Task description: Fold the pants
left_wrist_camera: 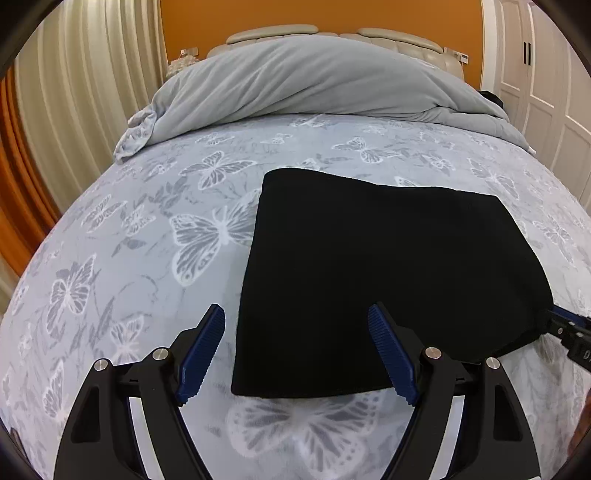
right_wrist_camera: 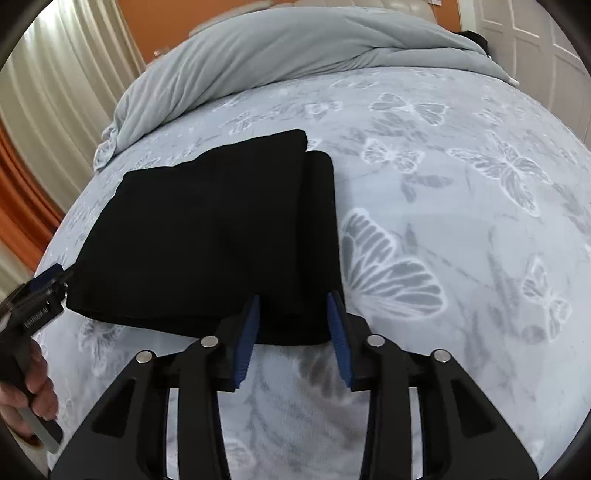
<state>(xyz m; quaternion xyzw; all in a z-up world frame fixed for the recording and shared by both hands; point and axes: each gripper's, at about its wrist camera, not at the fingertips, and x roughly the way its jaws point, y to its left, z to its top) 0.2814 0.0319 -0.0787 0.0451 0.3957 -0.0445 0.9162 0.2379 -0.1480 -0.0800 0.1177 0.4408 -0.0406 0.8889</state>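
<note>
The black pants (left_wrist_camera: pixel 388 266) lie folded into a compact rectangle on the butterfly-print bed sheet (left_wrist_camera: pixel 122 258). My left gripper (left_wrist_camera: pixel 297 325) is open, its fingers straddling the near left corner of the pants. In the right wrist view the pants (right_wrist_camera: pixel 207 236) show stacked layers with a folded edge on the right. My right gripper (right_wrist_camera: pixel 293 308) is open at the near right edge of the pants, the fabric lying between its blue pads (right_wrist_camera: pixel 247 332). The left gripper also shows in that view (right_wrist_camera: pixel 48 284), at the pants' left corner.
A rumpled grey duvet (left_wrist_camera: pixel 314 81) is heaped at the head of the bed, below a cream headboard (left_wrist_camera: pixel 332 35). Curtains (left_wrist_camera: pixel 74 92) hang on the left and white closet doors (left_wrist_camera: pixel 546 92) stand on the right. A hand (right_wrist_camera: pixel 33 384) holds the left gripper's handle.
</note>
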